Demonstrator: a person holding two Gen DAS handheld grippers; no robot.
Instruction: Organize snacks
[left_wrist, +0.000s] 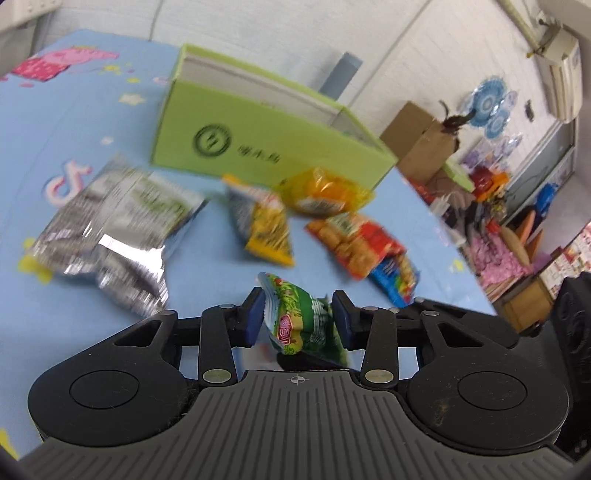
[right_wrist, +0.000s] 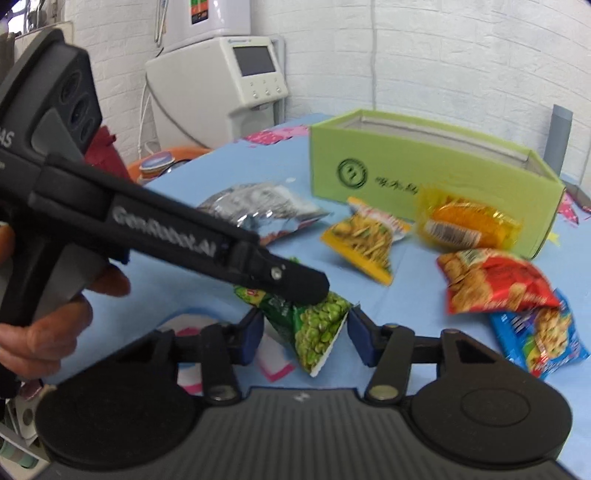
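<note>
Both grippers clamp the green pea packet (right_wrist: 314, 328) low over the blue tablecloth (left_wrist: 207, 280), the left gripper (left_wrist: 299, 319) pinching one end and the right gripper (right_wrist: 306, 334) the other, probably to carry it to the green box (right_wrist: 436, 166)

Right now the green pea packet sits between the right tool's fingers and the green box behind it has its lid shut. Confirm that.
Wrong on the lid: the green box is open-topped; the right wrist view shows its pale inner walls. The rest holds: the green pea packet sits between the right tool's fingers, the box behind it.
</note>
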